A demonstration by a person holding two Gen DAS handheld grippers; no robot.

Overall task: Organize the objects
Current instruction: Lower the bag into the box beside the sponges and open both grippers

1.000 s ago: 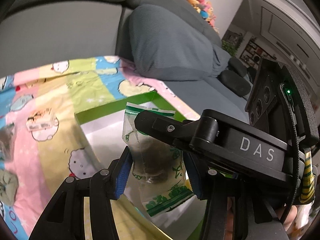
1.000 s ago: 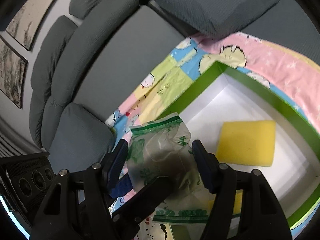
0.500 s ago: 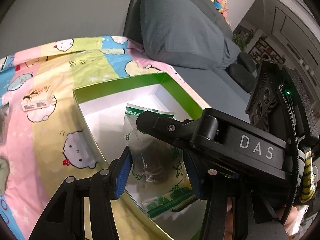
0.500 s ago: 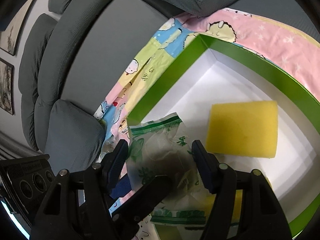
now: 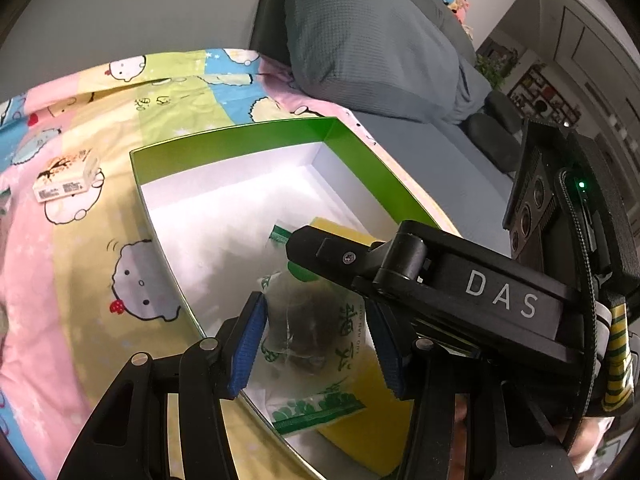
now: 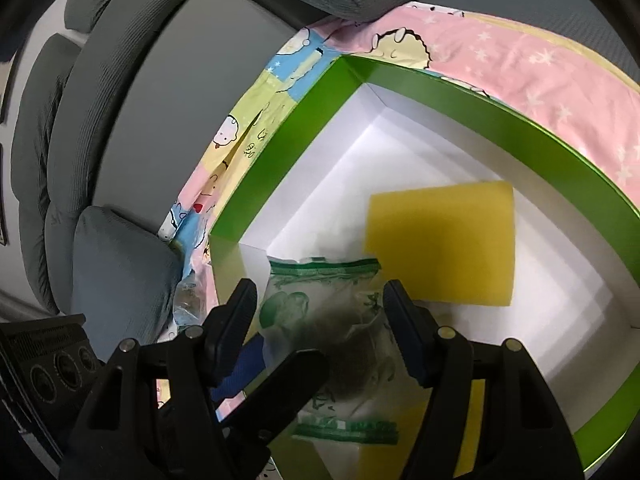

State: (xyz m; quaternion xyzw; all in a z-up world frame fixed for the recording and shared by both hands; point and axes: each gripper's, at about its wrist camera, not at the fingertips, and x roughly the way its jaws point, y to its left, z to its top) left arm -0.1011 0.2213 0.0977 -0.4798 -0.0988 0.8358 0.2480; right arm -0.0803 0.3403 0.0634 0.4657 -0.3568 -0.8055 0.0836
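Since a second ago both my hands have sunk, and the clear green-printed bag (image 5: pixel 308 332) that was above the rim now hangs inside the green box (image 5: pixel 240 132), over its white floor. My left gripper (image 5: pixel 316 344) is clamped on the bag's sides; my right gripper (image 6: pixel 320 332) has its jaws on either side of the same bag, though I cannot tell if its pads press. A yellow sponge (image 6: pixel 444 240) lies flat just right of the bag, near its edge. The far half of the floor is bare. A small carton (image 5: pixel 64 180) sits on the cartoon blanket (image 5: pixel 100 264), well left of the box.
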